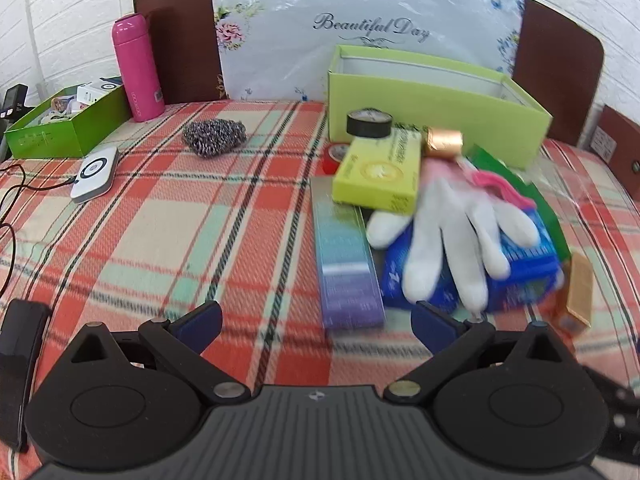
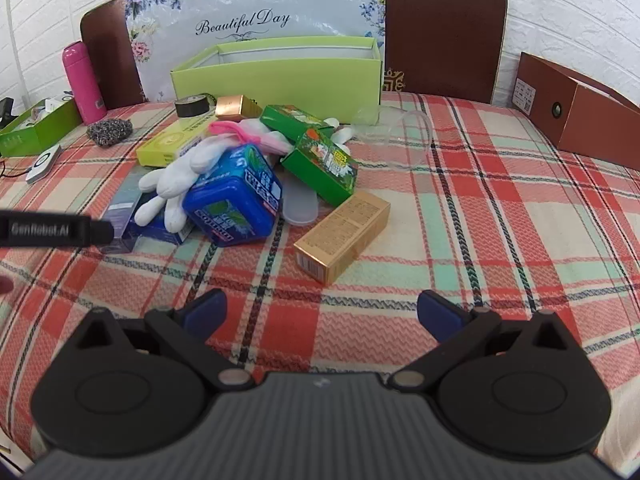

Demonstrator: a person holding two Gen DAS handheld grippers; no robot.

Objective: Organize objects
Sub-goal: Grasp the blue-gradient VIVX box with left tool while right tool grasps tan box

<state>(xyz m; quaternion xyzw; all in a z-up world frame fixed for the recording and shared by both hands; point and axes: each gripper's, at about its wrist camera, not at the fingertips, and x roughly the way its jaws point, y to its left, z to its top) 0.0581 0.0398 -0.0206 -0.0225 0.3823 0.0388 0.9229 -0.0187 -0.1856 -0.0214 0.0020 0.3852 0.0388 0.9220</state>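
The gold carton [image 2: 343, 236] is lying flat on the plaid desk [image 2: 500, 208] at the pile's near edge, its long axis running diagonally away to the right, just ahead of the right gripper [image 2: 320, 314]. Those jaws are gaping released and empty. The left gripper [image 1: 316, 322], likewise released, is sitting farther off, facing the purple box [image 1: 346, 264].

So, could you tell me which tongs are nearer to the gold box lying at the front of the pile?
Right. The right tongs face the gold box just ahead, both open. From the left tongs it sits far off to the right.
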